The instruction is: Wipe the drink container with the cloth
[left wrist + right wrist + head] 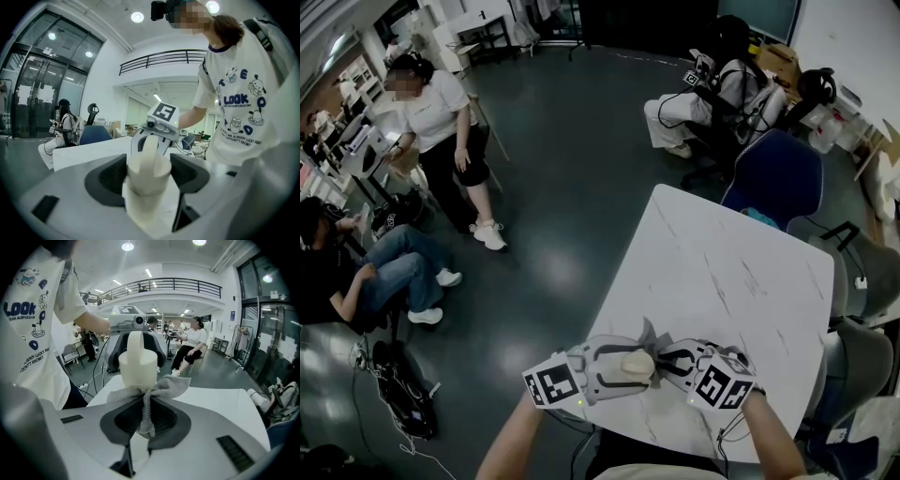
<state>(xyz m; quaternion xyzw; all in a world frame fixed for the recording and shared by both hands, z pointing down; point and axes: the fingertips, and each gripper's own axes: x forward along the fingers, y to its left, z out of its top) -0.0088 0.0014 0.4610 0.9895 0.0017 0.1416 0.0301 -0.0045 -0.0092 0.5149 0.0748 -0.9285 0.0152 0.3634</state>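
Note:
A cream drink container (635, 362) is held sideways above the near edge of the white table (722, 272). My left gripper (628, 367) is shut on it; in the left gripper view the container (147, 180) fills the gap between the jaws. My right gripper (670, 361) faces it from the right, shut on a grey mesh cloth (651, 334). In the right gripper view the cloth (152, 392) bunches out of the jaws and lies against the container (137, 364). The opposite gripper (157, 123) shows just behind the container.
A blue chair (773, 178) stands at the table's far side, and grey chairs (862, 356) at its right. One person stands (441, 122) and others sit (366, 272) on the dark floor to the left and at the back (712, 94). A black bag (398, 389) lies on the floor.

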